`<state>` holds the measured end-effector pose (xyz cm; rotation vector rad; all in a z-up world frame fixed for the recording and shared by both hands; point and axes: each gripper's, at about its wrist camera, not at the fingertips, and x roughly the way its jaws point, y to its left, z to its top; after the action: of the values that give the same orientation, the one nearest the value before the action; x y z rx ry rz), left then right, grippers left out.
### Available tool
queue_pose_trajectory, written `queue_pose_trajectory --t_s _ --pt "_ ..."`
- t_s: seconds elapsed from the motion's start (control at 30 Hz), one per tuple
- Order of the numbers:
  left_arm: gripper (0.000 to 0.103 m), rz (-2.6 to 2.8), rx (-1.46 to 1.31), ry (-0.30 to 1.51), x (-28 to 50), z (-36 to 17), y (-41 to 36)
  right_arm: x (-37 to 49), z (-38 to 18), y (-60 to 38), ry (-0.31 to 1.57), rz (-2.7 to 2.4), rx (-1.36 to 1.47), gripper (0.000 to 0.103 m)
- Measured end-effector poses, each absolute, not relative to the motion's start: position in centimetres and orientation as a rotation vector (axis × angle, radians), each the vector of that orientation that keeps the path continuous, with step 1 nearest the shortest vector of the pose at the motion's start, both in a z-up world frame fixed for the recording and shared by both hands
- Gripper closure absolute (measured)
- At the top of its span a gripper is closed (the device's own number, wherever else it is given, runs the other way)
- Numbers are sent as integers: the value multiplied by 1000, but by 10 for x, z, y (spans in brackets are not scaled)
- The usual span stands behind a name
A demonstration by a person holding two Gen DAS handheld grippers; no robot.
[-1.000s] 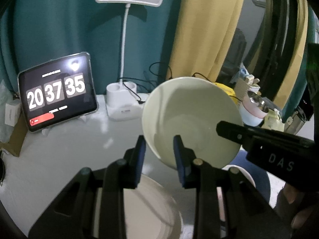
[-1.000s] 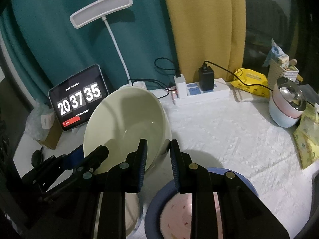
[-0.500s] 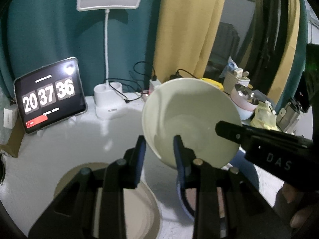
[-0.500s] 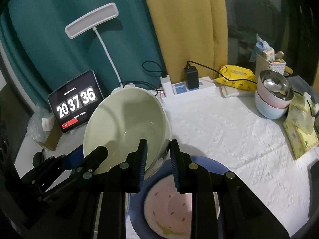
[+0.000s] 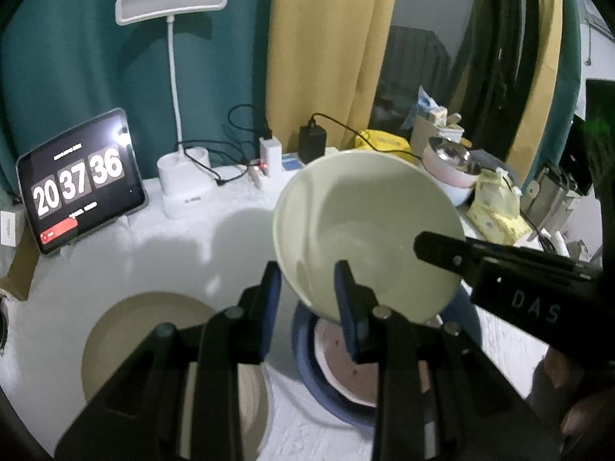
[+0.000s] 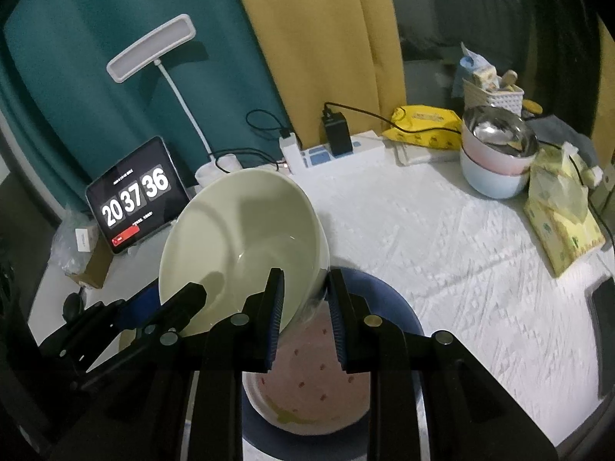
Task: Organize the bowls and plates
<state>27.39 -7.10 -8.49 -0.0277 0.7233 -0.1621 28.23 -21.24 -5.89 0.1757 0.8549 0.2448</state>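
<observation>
Bowl (image 5: 365, 238), pale green, sits tilted between our left gripper (image 5: 307, 288) fingers, which pinch its near rim; its mouth faces us, and the pink plate (image 5: 346, 361) lies below. From the right wrist, our right gripper (image 6: 305, 299) clamps the bowl's (image 6: 242, 246) opposite rim, straight above that plate (image 6: 307, 384).

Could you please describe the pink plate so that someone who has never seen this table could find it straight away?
Start at the white tablecloth and look at its near edge, just below the pale green bowl held by both grippers. There a dark blue plate lies flat, and the pink plate sits on top of it. It is the only speckled dish, pink with small red marks, unlike the plain beige plate beside it.
</observation>
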Motion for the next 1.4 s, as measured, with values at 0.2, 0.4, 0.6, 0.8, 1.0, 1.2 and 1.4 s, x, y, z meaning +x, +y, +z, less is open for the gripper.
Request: queue_pose_trajectory --t_s 0.2,0.4,0.6,0.8,1.0,1.2,1.4 --pt "74 -181 -9 742 268 -92 -84 273 -68 -227 868 233 198 78" --pt "74 -193 0 763 263 -100 -93 266 -78 -239 888 226 219 78" --pt "74 -199 18 785 259 -109 -101 260 -89 -249 904 220 231 78" --pt "74 -190 22 795 256 -115 -102 255 -92 -252 905 225 227 78" --pt "74 -187 26 796 250 -115 -101 252 -94 -251 911 233 221 78" --pt "74 -183 27 819 246 -121 -100 248 -99 -251 927 234 221 78" --pt "74 -223 39 783 239 -118 -103 246 -98 -247 923 240 211 78"
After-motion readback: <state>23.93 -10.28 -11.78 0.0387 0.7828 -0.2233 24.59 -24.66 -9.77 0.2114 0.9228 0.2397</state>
